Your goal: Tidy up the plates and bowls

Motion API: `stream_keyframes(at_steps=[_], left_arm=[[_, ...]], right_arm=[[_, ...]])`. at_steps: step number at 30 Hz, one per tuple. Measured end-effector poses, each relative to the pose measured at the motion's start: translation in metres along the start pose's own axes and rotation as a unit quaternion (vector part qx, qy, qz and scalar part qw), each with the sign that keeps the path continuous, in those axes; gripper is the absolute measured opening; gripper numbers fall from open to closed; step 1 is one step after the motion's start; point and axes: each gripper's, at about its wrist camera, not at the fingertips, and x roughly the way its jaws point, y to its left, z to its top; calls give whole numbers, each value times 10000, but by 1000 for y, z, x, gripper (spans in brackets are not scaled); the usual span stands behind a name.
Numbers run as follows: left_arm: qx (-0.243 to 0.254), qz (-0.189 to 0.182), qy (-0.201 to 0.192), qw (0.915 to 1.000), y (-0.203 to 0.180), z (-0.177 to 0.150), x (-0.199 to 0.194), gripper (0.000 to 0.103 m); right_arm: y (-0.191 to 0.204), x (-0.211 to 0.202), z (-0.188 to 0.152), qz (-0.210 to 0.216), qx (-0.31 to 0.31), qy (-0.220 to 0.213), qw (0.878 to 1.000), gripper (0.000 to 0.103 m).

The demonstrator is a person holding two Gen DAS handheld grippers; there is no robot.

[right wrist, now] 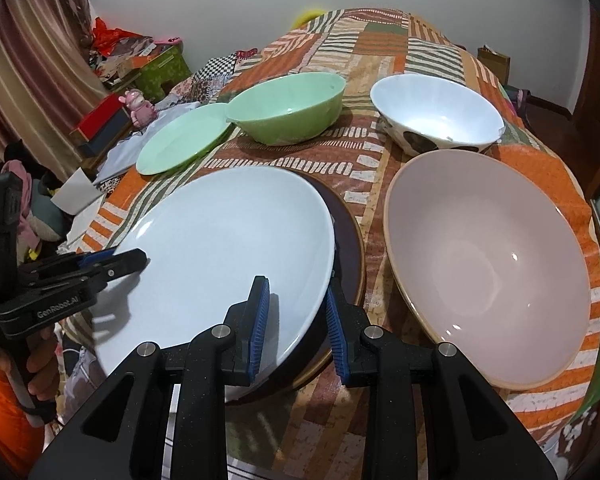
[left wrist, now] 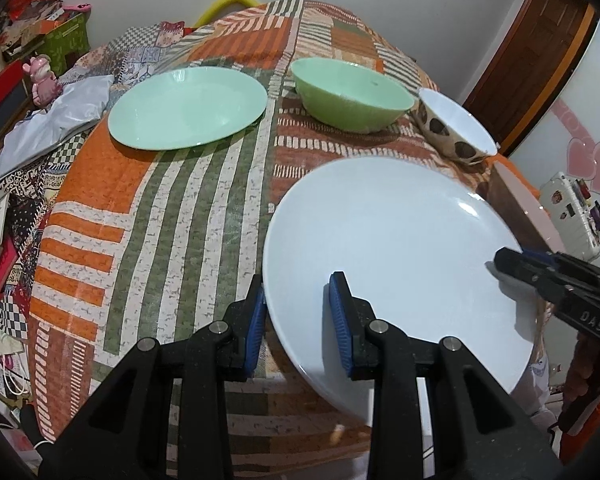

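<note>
Both claws are gripping the white plate's rim: the left claw (left wrist: 298, 320) pinches the near-left edge of the white plate (left wrist: 391, 248), and the right claw (right wrist: 296, 326) pinches its near-right edge. The plate is tilted, directly over a dark plate (right wrist: 349, 248) on the bench (left wrist: 172, 240). This looks like the stacking step. Next, it probably needs lowering flat onto the dark plate, then both claws easing apart. Beyond the white plate sit a green plate (left wrist: 188, 108), a green bowl (left wrist: 351, 94) and a spotted bowl (left wrist: 453, 128); a pink bowl (right wrist: 495, 264) sits just to its right.
</note>
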Motion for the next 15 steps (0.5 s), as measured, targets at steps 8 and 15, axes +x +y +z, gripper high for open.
stream_keyframes(at_steps=[8, 15], left_arm=[[1, 17, -4, 10000, 0, 2, 6, 31], [-4, 22, 12, 10000, -1, 4, 10, 31]], right_arm=[[1, 3, -1, -194, -120, -11, 9997, 26], [1, 3, -2, -282, -39, -34, 9996, 26]])
